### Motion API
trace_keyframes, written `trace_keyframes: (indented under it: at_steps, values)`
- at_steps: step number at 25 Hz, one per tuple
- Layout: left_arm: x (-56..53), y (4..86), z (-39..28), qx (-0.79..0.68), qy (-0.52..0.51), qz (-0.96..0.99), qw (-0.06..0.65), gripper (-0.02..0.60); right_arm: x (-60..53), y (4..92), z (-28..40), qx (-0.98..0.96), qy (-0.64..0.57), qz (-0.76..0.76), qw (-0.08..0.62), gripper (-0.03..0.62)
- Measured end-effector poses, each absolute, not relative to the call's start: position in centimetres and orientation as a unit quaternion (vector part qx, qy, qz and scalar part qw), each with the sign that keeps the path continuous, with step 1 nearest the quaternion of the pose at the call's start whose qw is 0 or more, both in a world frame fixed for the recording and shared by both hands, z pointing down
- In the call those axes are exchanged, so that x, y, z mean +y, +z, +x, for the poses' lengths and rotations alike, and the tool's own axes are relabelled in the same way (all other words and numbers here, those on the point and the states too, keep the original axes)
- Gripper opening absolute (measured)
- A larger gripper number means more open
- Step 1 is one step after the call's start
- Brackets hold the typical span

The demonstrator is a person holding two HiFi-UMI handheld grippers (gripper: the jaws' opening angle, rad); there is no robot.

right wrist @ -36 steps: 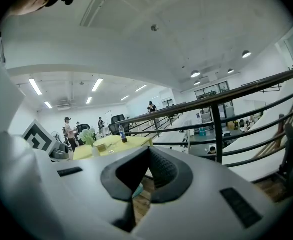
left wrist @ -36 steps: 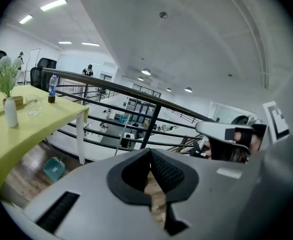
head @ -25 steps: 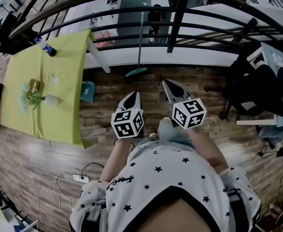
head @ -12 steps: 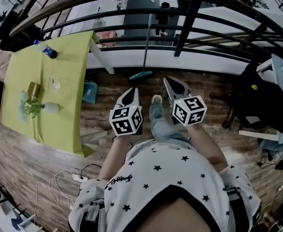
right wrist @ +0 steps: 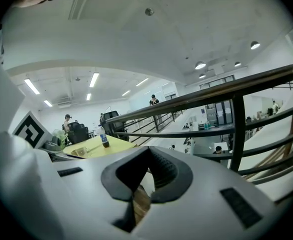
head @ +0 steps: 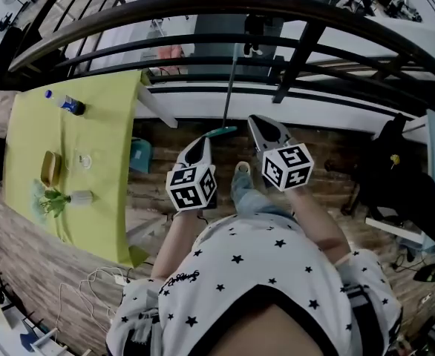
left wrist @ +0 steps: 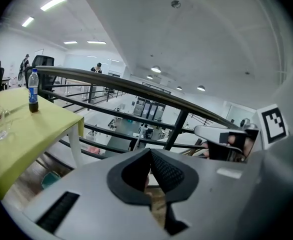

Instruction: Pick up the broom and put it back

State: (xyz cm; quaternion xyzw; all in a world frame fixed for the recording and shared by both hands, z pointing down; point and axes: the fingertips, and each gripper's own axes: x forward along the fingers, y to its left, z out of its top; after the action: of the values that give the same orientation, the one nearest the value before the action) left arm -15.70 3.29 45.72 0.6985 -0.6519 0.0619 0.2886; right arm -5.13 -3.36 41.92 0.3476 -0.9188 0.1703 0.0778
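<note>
The broom [head: 229, 87] leans upright against the black railing [head: 203, 6], its thin handle rising between the bars. Its teal head [head: 219, 132] rests on the wooden floor. My left gripper [head: 200, 140] points at the floor just left of the broom head, with its jaws shut and nothing between them. My right gripper [head: 254, 119] is a little right of the head, also shut and empty. Neither touches the broom. In the two gripper views the jaw tips [left wrist: 149, 151] [right wrist: 149, 151] meet, with only the railing and the hall beyond them.
A table with a yellow-green cloth [head: 99, 124] stands at the left, bearing a bottle [head: 65, 104], a glass and a small plant. A blue bin [head: 137, 156] sits beside its leg. Black chairs [head: 410, 191] are at the right. Cables and a power strip [head: 106, 277] lie behind at the left.
The person has walked toward the railing. Both grippers came forward, and the broom head now lies close between their tips. The jaws stayed shut.
</note>
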Motion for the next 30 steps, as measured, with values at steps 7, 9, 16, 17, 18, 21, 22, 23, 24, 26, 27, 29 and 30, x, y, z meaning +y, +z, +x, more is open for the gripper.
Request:
trace_keyframes:
  at_steps: [7, 9, 16, 17, 18, 21, 22, 23, 24, 26, 27, 29, 30]
  values:
    - [-3.3, 46.3, -17.3, -0.658, 0.062, 0.687, 0.301, 0.012, -11.4, 42.9, -6.8, -0.917, 0.167, 0.351, 0.093, -0.006]
    - [-5.0, 46.5, -17.7, -0.659, 0.063, 0.686, 0.304, 0.012, -13.5, 43.3, -7.2, -0.916, 0.165, 0.354, 0.095, -0.006]
    - [-10.0, 47.7, -18.0, -0.654, 0.071, 0.682, 0.318, 0.012, -20.8, 45.7, -9.0, -0.914, 0.162, 0.356, 0.107, -0.006]
    - [-10.5, 47.9, -18.2, -0.654, 0.072, 0.681, 0.32, 0.012, -21.8, 46.1, -9.2, -0.913, 0.165, 0.358, 0.107, -0.006]
    - [-11.1, 48.3, -18.3, -0.655, 0.073, 0.68, 0.322, 0.012, -22.8, 46.7, -9.5, -0.911, 0.167, 0.36, 0.107, -0.006]
    - [-13.0, 49.5, -19.0, -0.654, 0.076, 0.678, 0.326, 0.012, -25.9, 49.1, -10.3, -0.906, 0.175, 0.368, 0.11, -0.006]
    - [-13.6, 49.9, -19.2, -0.654, 0.076, 0.678, 0.327, 0.012, -26.9, 50.0, -10.6, -0.905, 0.179, 0.37, 0.113, -0.006]
    - [-14.1, 50.3, -19.5, -0.654, 0.076, 0.677, 0.329, 0.012, -27.8, 50.9, -10.9, -0.902, 0.183, 0.372, 0.117, -0.006]
    - [-14.5, 50.5, -19.6, -0.654, 0.076, 0.677, 0.331, 0.012, -28.5, 51.7, -11.2, -0.9, 0.187, 0.374, 0.12, -0.006]
    - [-15.3, 50.9, -19.9, -0.653, 0.076, 0.676, 0.333, 0.012, -29.9, 53.1, -11.5, -0.897, 0.193, 0.378, 0.127, -0.006]
    - [-15.6, 51.1, -20.0, -0.653, 0.076, 0.675, 0.334, 0.012, -30.5, 53.7, -11.7, -0.895, 0.195, 0.379, 0.131, -0.006]
    - [-16.2, 51.6, -20.2, -0.653, 0.075, 0.673, 0.338, 0.012, -31.6, 54.8, -11.9, -0.894, 0.195, 0.38, 0.138, -0.006]
    - [-16.5, 51.9, -20.3, -0.654, 0.074, 0.672, 0.34, 0.012, -32.1, 55.4, -12.1, -0.893, 0.195, 0.379, 0.141, -0.006]
